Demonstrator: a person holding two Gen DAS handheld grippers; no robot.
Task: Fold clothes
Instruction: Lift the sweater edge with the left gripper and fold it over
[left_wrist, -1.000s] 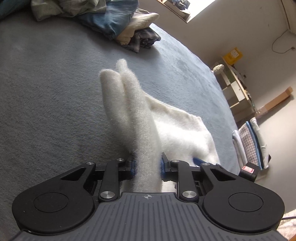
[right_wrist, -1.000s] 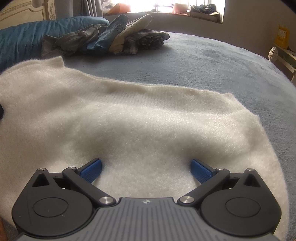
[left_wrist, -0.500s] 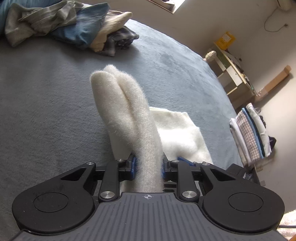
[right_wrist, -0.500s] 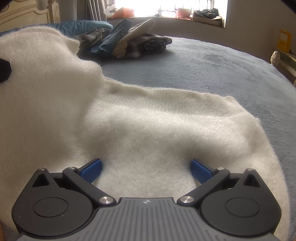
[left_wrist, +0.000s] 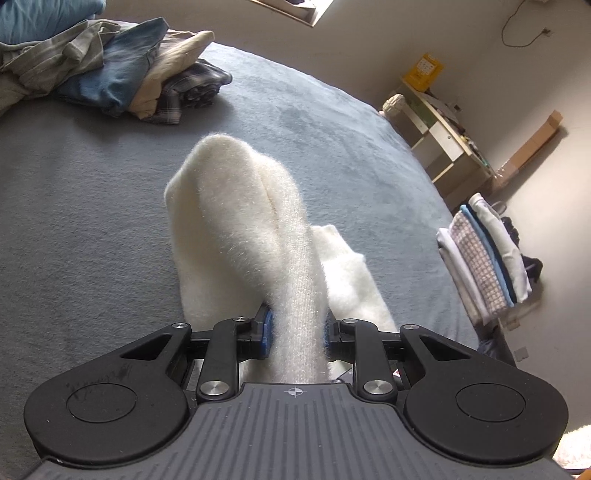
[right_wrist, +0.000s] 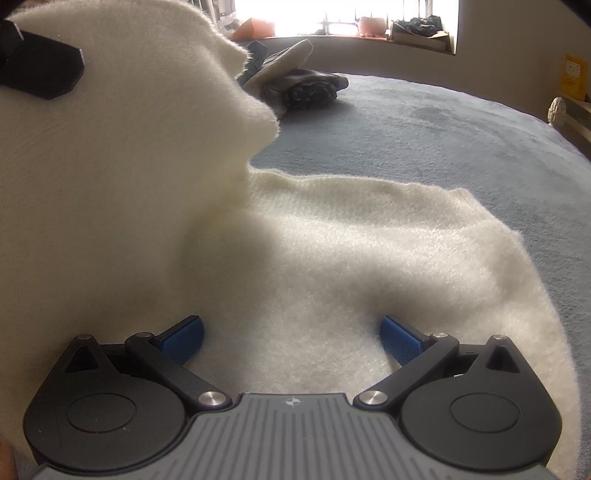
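Note:
A fluffy white sweater (right_wrist: 332, 258) lies on the grey bed cover (right_wrist: 461, 140). My left gripper (left_wrist: 295, 332) is shut on a doubled fold of the white sweater (left_wrist: 255, 221), which rises in front of the camera and droops over. In the right wrist view that lifted part stands tall at the left, with a black piece of the left gripper (right_wrist: 40, 70) at the top left corner. My right gripper (right_wrist: 291, 336) stands open, its blue pads (right_wrist: 184, 338) wide apart and resting on the flat part of the sweater.
A heap of unfolded clothes (left_wrist: 122, 70) lies at the far end of the bed. Beside the bed, to the right, stands a stack of folded clothes (left_wrist: 484, 258). A low shelf unit (left_wrist: 443, 133) stands against the wall beyond it.
The left gripper has lifted its fold of sweater up and carried it across; in the right wrist view the raised cloth now fills the left side. The right gripper has stayed in place, open.

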